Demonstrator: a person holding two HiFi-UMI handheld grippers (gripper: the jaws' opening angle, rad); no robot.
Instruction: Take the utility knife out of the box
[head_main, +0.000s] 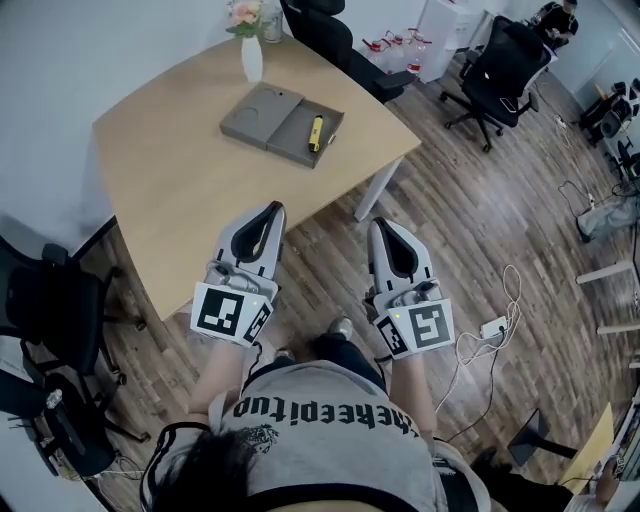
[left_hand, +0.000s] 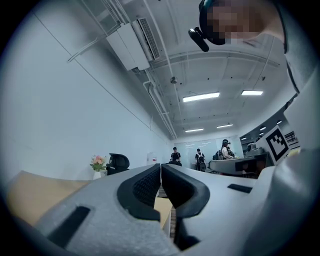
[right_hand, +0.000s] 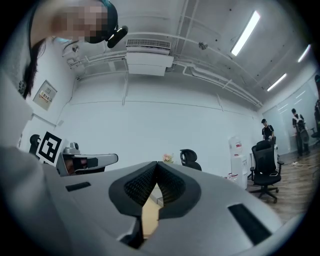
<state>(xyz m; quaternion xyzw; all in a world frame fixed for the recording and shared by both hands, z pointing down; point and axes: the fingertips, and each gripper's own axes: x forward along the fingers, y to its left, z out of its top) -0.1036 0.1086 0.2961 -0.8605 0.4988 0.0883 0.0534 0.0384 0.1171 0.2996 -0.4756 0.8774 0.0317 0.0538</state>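
A yellow utility knife (head_main: 315, 133) lies in the right half of an open grey box (head_main: 268, 117), far across the wooden table (head_main: 170, 180). My left gripper (head_main: 272, 211) is shut and empty, its tip over the table's near edge, well short of the box. My right gripper (head_main: 381, 227) is also shut and empty, held over the floor just off the table's near corner. In the left gripper view the jaws (left_hand: 160, 165) meet with nothing between them. The right gripper view shows its jaws (right_hand: 156, 164) closed at the tips. Neither gripper view shows the knife.
A white vase of flowers (head_main: 251, 52) stands just behind the box. Black office chairs sit at the left (head_main: 50, 300), behind the table (head_main: 325, 35) and at the right (head_main: 503, 72). A power strip with cables (head_main: 494, 327) lies on the wooden floor by my right side.
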